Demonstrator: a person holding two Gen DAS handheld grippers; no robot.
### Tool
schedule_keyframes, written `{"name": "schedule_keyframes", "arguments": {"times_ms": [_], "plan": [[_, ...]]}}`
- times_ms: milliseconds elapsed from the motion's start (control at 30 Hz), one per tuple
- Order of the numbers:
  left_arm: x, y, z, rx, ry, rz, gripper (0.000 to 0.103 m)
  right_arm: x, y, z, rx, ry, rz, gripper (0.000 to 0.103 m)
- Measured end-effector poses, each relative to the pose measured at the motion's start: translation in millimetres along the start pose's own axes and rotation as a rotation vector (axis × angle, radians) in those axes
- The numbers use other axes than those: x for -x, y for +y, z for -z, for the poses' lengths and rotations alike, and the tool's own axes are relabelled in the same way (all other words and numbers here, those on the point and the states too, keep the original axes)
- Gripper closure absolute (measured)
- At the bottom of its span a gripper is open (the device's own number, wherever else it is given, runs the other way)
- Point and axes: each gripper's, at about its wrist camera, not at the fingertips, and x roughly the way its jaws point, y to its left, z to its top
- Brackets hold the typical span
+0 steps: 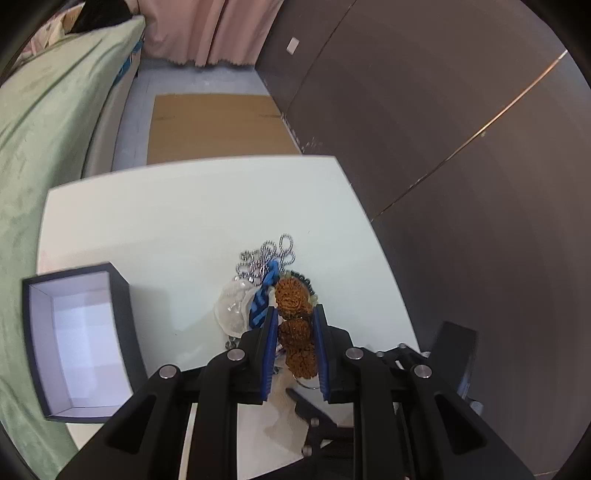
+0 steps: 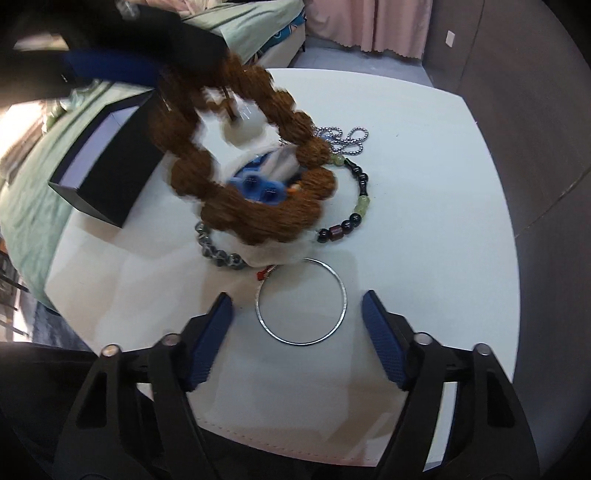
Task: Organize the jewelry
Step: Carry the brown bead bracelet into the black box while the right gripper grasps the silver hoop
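Note:
My left gripper is shut on a bracelet of big brown rough beads and holds it up over the jewelry pile; it hangs as a blurred loop in the right wrist view. My right gripper is open and empty, low over a thin silver bangle on the white table. The pile holds a silver ball chain, a blue piece, a clear white piece, a dark-and-green bead bracelet and a grey bead strand. An open black box sits at the left.
A bed with a green cover runs along the left of the table. A dark wall stands at the right. A flat cardboard sheet lies on the floor beyond the table, with pink curtains behind.

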Motion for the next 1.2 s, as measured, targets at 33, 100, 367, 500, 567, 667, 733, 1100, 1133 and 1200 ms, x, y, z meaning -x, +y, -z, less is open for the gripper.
{"name": "schedule_keyframes", "arguments": {"times_ms": [33,100,367,500,567,667,733,1100,1133,1200], "plan": [[5,-2,1,-0.002,-0.008,0.002,0.086,0,0,0,0.005,0.005,0.019,0.046],[19,-3,-2,-0.007,-0.030,0.007,0.087,0,-3,1,0.004,0.013,0.029,0.053],[68,2,-4,-0.010,-0.111,0.018,0.087,20,-2,-2,-0.015,-0.020,0.001,0.054],[100,12,-3,-0.008,-0.157,0.013,0.087,42,3,-15,-0.017,-0.065,-0.006,0.054],[114,18,-3,-0.005,-0.175,0.009,0.087,49,6,-20,-0.018,-0.085,-0.012,0.053],[131,31,-1,0.004,-0.197,-0.008,0.087,63,12,-28,-0.033,-0.123,-0.034,0.053],[139,41,2,0.011,-0.206,-0.021,0.087,71,19,-33,-0.040,-0.152,-0.052,0.053],[138,102,18,0.097,-0.186,-0.058,0.071,91,66,-53,-0.034,-0.210,-0.107,0.053],[136,106,19,0.102,-0.176,-0.065,0.056,90,70,-55,-0.031,-0.209,-0.110,0.053],[141,118,25,0.114,-0.212,-0.091,0.026,89,78,-55,-0.023,-0.206,-0.116,0.053]]}}
